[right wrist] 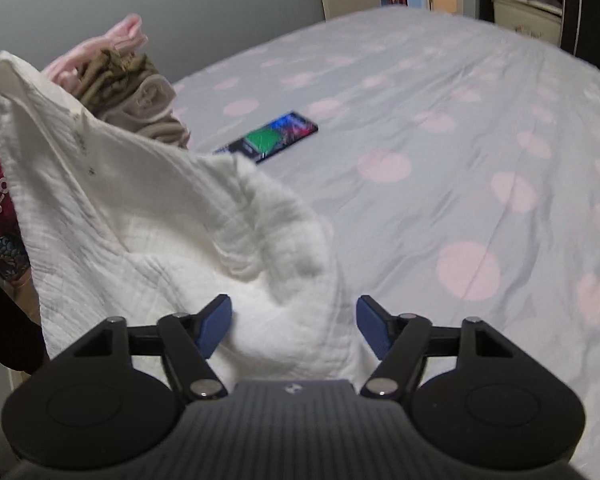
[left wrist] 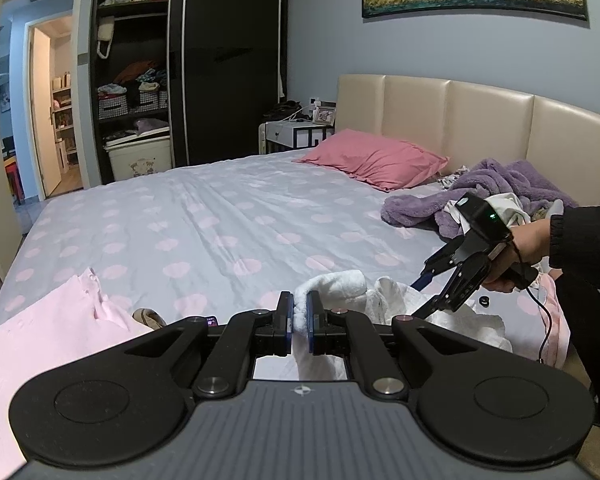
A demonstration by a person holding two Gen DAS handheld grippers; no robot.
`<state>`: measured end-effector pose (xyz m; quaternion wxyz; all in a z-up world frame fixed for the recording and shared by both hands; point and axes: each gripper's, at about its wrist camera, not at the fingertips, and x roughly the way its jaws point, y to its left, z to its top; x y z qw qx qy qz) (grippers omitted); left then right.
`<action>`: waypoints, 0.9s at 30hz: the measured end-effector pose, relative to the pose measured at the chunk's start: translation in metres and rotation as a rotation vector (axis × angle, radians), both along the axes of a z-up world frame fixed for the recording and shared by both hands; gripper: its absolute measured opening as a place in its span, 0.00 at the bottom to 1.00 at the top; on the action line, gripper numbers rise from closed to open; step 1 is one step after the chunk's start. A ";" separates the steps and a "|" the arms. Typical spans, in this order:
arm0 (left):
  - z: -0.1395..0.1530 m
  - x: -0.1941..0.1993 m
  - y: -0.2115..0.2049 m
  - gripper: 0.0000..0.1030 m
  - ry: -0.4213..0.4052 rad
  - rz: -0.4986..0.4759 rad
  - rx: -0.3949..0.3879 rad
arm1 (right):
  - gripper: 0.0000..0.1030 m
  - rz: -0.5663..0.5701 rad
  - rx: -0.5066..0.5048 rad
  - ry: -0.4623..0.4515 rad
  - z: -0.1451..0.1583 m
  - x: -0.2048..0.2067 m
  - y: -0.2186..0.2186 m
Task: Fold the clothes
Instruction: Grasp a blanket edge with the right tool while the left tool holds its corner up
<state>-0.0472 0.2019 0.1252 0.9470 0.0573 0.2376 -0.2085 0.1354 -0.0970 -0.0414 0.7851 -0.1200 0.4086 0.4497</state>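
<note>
The left gripper (left wrist: 299, 322) is pinching a bunched edge of the white muslin cloth (left wrist: 332, 286), its blue pads nearly together with only the fabric between them. The cloth is trailing toward 3 o'clock across the polka-dot bedsheet (left wrist: 220, 216), where the right gripper (left wrist: 420, 292) is reaching down over it with its jaws spread wide.

In the right wrist view, the right gripper (right wrist: 294, 326) is gaping open with nothing clamped, and the muslin cloth (right wrist: 140, 216) is rising from between its fingers toward 10 o'clock, one corner lifted high. A phone (right wrist: 270, 138) is lying on the sheet at 12 o'clock, screen lit. A beige garment (right wrist: 136, 92) is sitting on pink clothes (right wrist: 120, 36) at 11 o'clock.

In the left wrist view, a pink garment (left wrist: 52, 332) is lying at 9 o'clock, a pink pillow (left wrist: 376, 160) at 1 o'clock, and a purple fleece pile (left wrist: 496, 188) at 2 o'clock.
</note>
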 end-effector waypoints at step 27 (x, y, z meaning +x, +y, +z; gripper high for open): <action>0.164 -0.027 -0.035 0.04 -0.299 0.124 -0.093 | 0.06 -0.262 0.198 -0.653 0.310 -0.181 -0.124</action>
